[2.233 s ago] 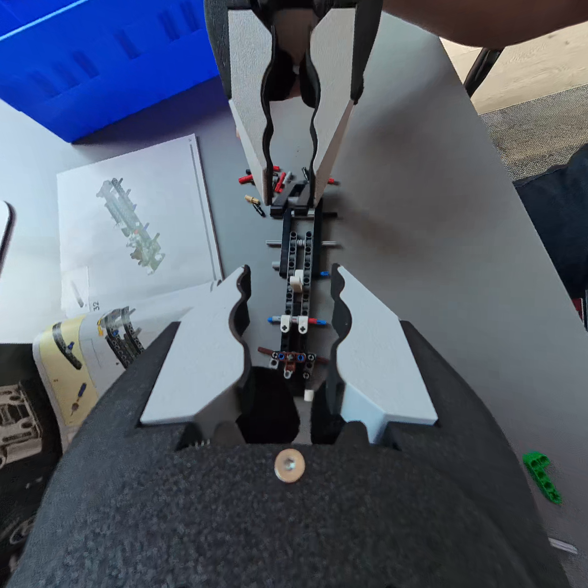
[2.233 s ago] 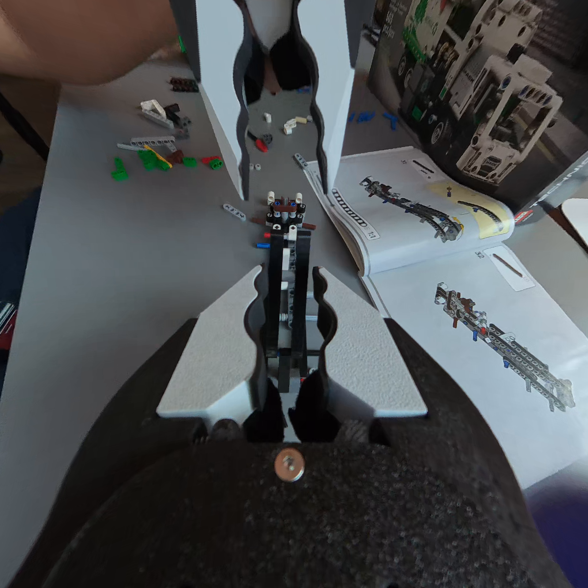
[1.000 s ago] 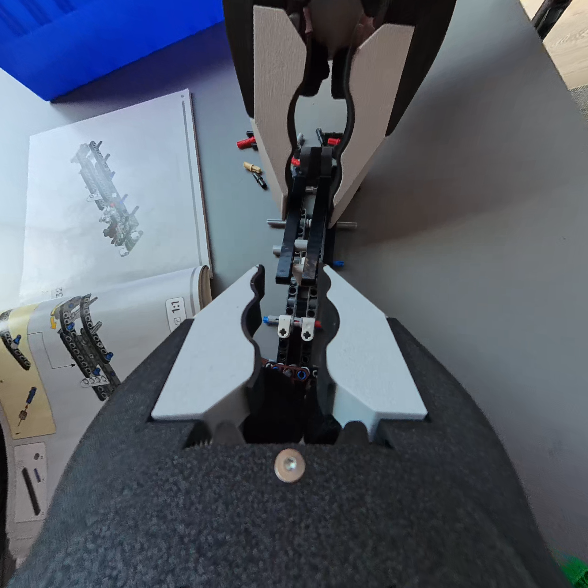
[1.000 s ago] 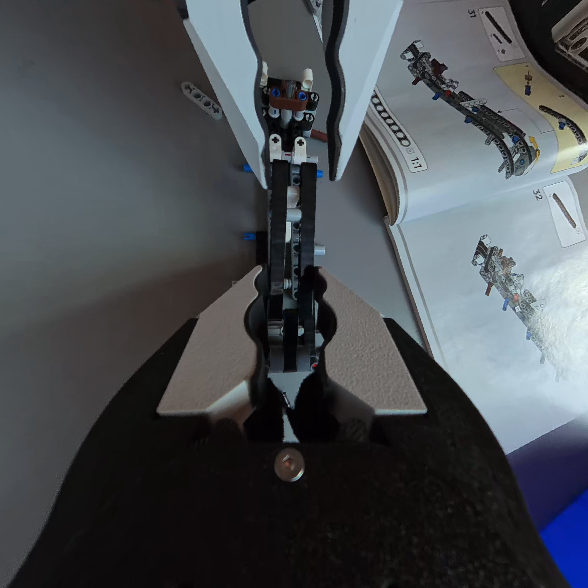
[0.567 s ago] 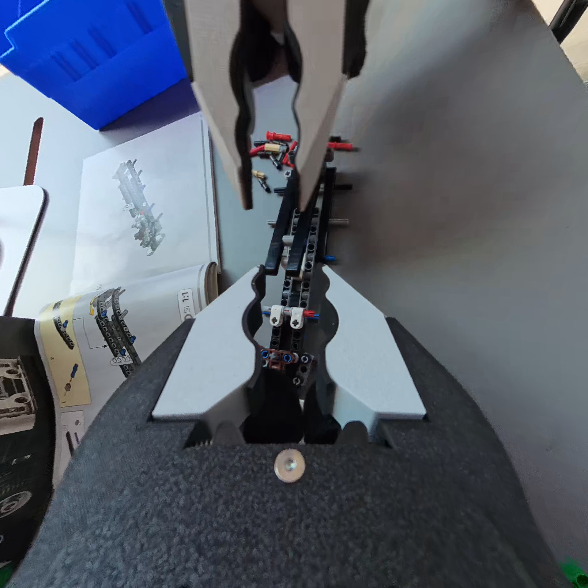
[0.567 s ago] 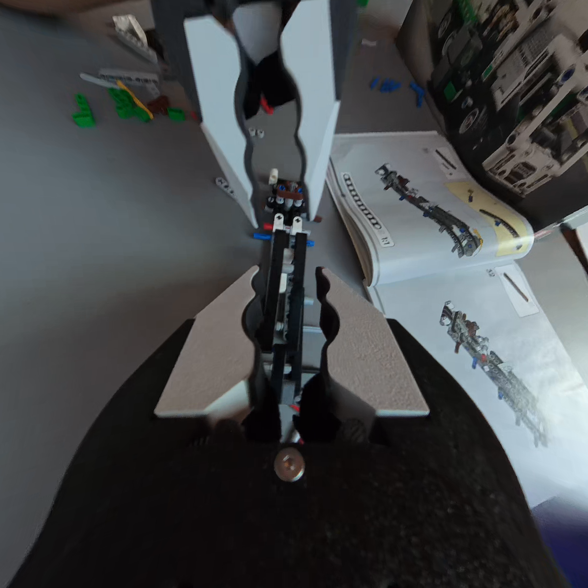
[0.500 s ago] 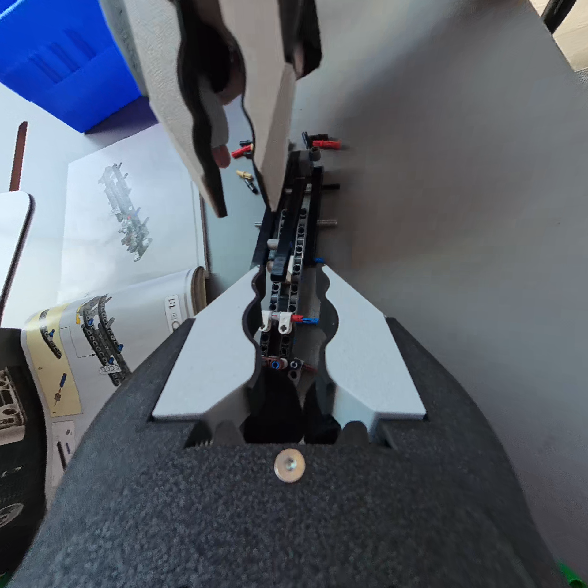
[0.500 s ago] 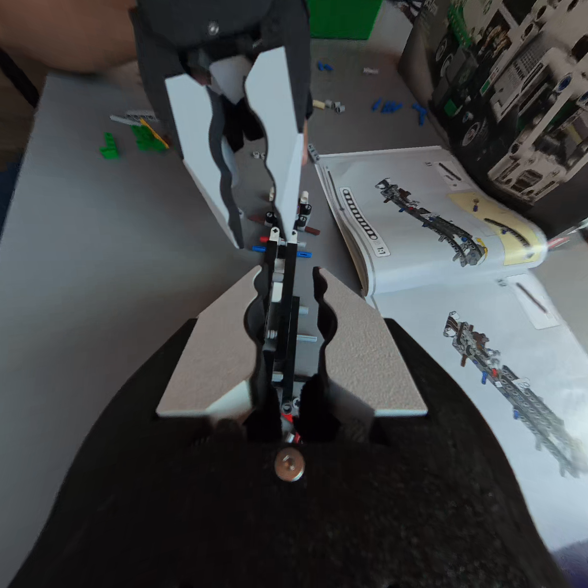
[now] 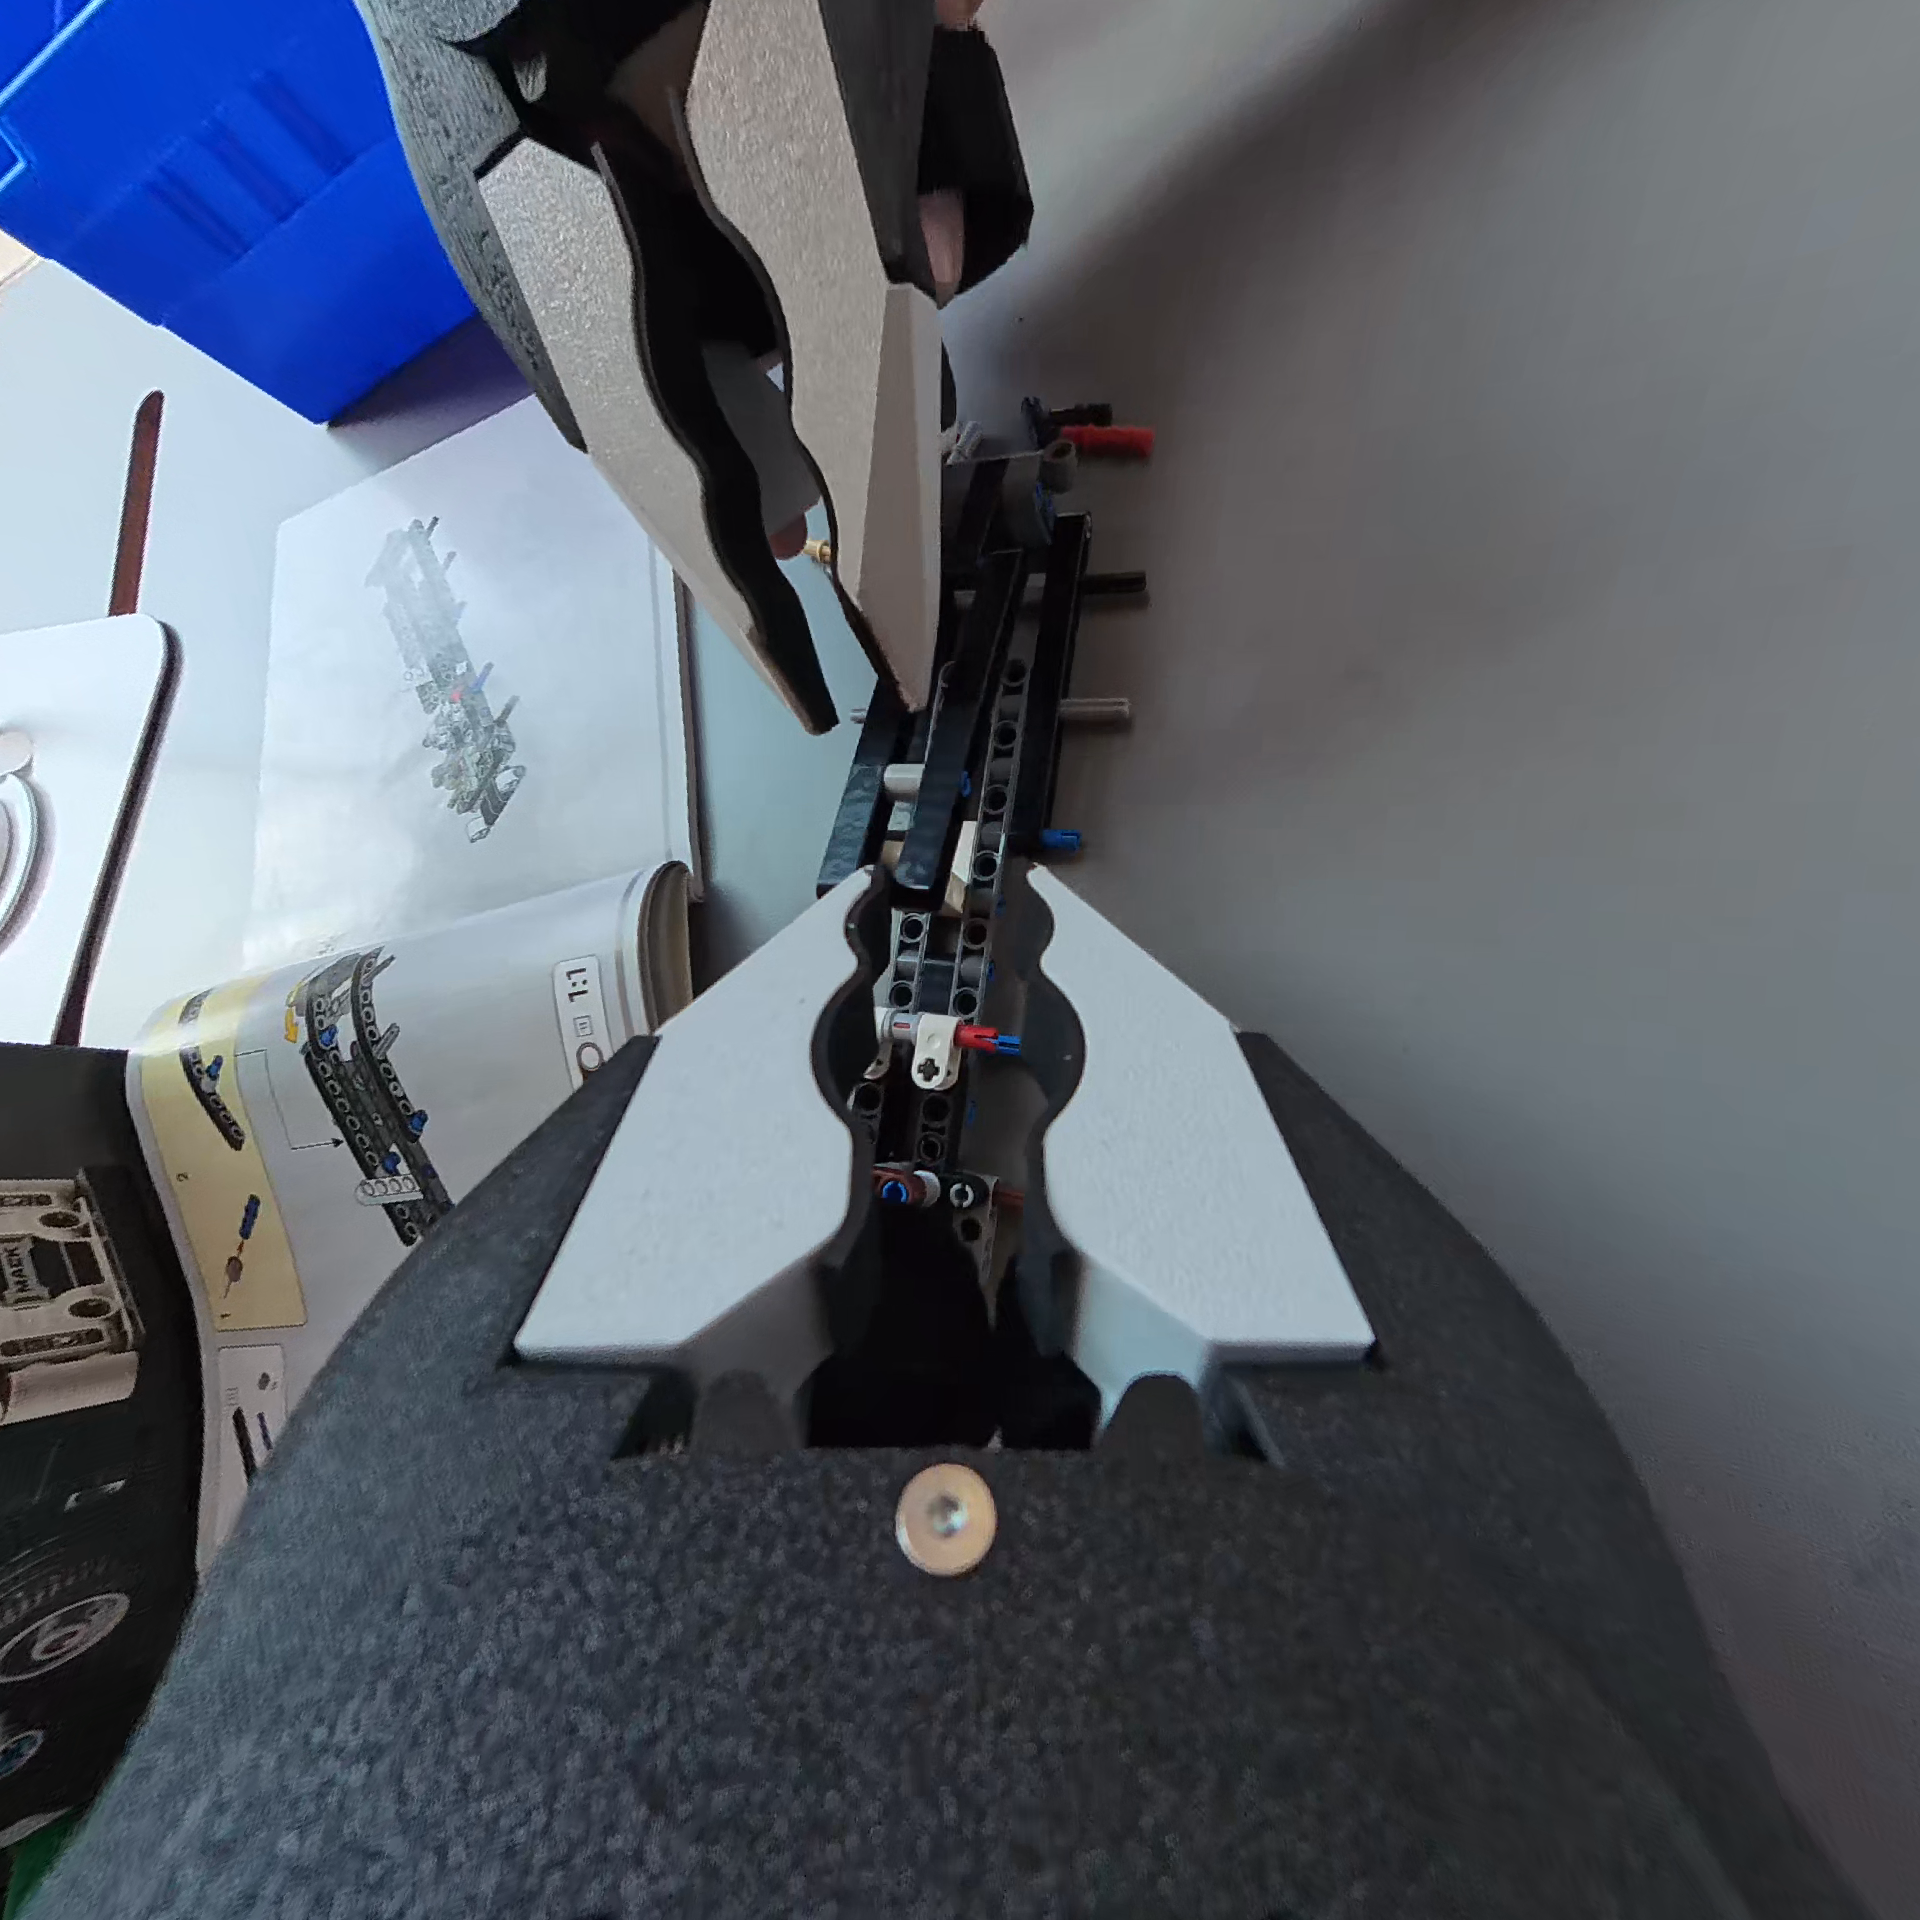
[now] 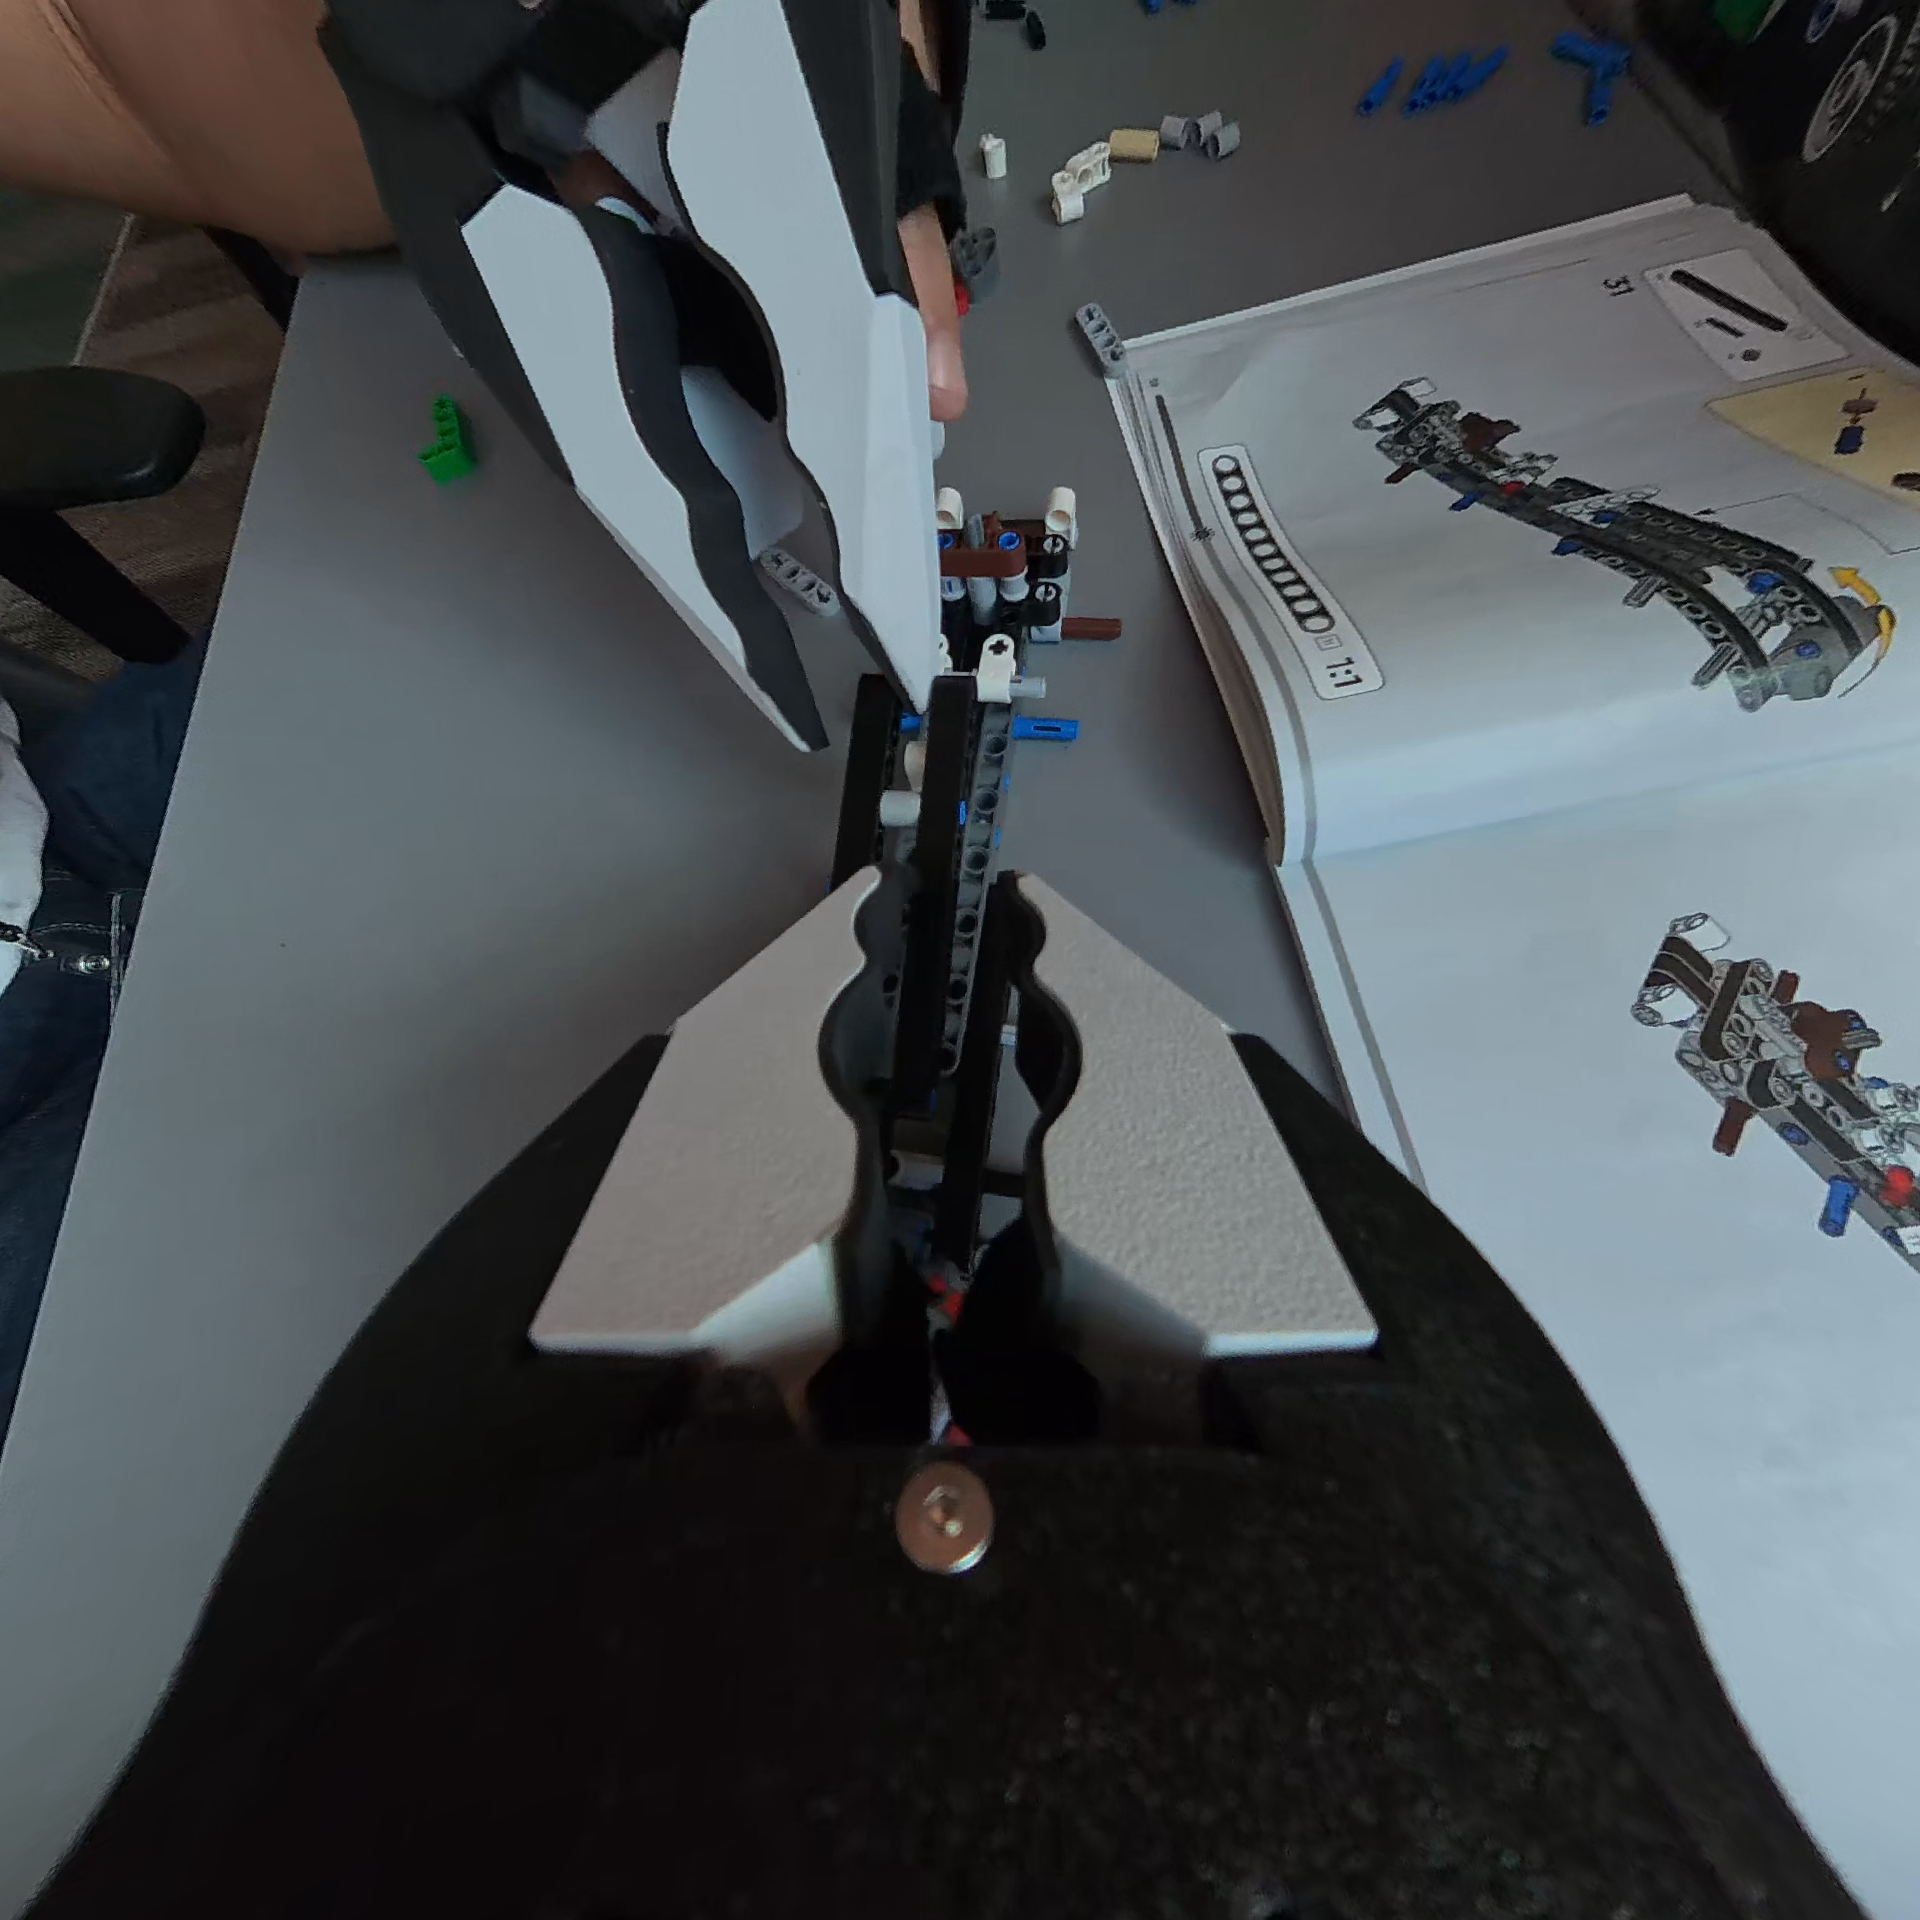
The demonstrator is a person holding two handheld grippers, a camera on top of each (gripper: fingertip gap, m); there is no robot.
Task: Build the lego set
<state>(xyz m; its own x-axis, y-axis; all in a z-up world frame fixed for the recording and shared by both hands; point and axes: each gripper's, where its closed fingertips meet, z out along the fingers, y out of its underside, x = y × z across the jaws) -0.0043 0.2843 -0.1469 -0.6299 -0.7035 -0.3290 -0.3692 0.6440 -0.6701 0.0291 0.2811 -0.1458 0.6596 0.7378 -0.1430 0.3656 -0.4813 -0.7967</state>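
A long brick-built beam assembly (image 9: 940,966) of grey and black beams lies lengthwise between my two grippers over the grey table (image 9: 1455,727). My left gripper (image 9: 948,873) is shut on its end with the brown and white pieces. My right gripper (image 10: 942,894) is shut on the opposite end, where black beams (image 10: 935,831) run beside a grey holed beam. The right gripper shows tilted at the top of the left wrist view (image 9: 868,712). The left gripper shows tilted at the top of the right wrist view (image 10: 868,717). The black beams sit askew over the grey frame.
An open instruction booklet (image 10: 1558,623) lies beside the assembly. A blue bin (image 9: 208,187) stands at the back. Red and black pins (image 9: 1112,436), a green piece (image 10: 449,447) and pale and blue small parts (image 10: 1122,156) are scattered around. A printed box (image 9: 62,1299) is near. My right fingertips sit around 4 cm from my left ones.
My left gripper went from open around the brown end to shut on it. Both grippers then rolled, so each looks tilted in the other's view. The black beams turned in the right wrist view.
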